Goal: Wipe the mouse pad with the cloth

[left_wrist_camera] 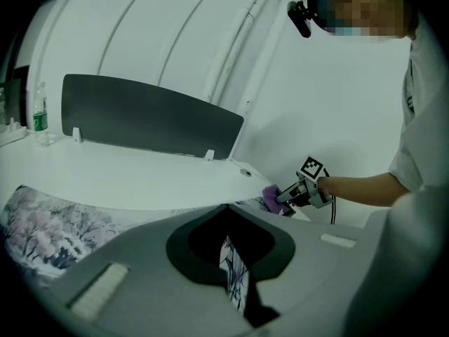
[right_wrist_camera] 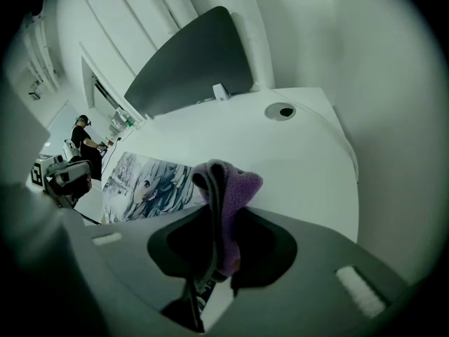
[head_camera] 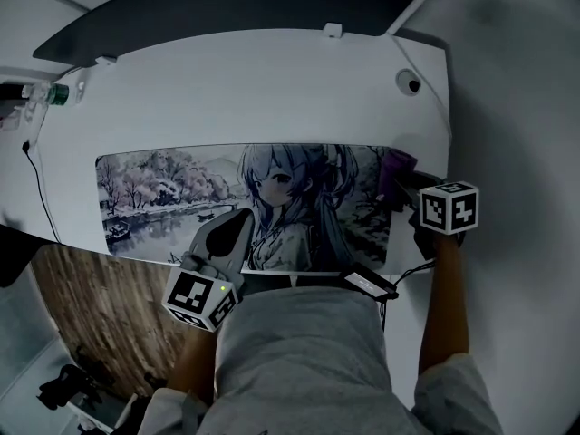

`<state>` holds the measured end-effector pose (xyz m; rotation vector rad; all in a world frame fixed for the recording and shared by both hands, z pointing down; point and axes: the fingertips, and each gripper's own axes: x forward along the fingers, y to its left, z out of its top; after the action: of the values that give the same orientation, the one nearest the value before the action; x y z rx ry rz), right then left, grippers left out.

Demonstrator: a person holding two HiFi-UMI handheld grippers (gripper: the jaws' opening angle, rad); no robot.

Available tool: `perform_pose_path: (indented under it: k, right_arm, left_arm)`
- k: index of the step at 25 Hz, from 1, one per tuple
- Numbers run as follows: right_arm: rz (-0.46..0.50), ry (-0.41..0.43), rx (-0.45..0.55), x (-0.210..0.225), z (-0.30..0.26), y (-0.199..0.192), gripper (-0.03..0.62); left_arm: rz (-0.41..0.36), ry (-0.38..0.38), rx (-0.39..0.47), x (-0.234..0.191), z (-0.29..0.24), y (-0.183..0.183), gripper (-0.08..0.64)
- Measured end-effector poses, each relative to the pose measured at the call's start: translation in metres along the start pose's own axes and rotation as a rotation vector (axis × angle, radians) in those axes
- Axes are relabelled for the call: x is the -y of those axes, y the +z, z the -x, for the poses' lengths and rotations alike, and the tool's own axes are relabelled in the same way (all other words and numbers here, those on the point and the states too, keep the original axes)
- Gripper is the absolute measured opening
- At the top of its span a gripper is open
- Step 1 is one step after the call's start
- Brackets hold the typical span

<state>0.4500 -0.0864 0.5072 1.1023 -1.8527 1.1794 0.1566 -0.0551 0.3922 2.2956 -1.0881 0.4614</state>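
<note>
The right tongs (right_wrist_camera: 210, 258) pinch a purple cloth (right_wrist_camera: 228, 188), which stands bunched up out of their tips. Below and ahead of these tongs lies the mouse pad (head_camera: 163, 193), a long printed mat on the white bench (head_camera: 272, 89). From the head view, the cloth (head_camera: 399, 163) sits at the pad's end nearest the right tongs (head_camera: 401, 181). In that dim view it is unclear whether the cloth touches the pad. The left tongs (head_camera: 243, 217) are well apart from the right ones, over the pad's near edge. Their tips are pressed together with only a thin slit between them, and they hold nothing (left_wrist_camera: 235, 276).
</note>
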Motion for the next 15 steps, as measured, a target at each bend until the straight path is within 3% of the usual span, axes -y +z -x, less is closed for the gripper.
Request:
perform_pose_path:
  k: [11, 15]
  right_arm:
    - [-0.019, 0.026, -0.008, 0.003, -0.012, 0.0, 0.099]
    - [-0.02, -0.003, -0.023, 0.003, -0.013, -0.001, 0.098]
  left_arm:
    - [-0.018, 0.025, -0.022, -0.003, -0.002, -0.001, 0.015]
    - [-0.013, 0.025, -0.027, -0.014, 0.0, -0.004, 0.015]
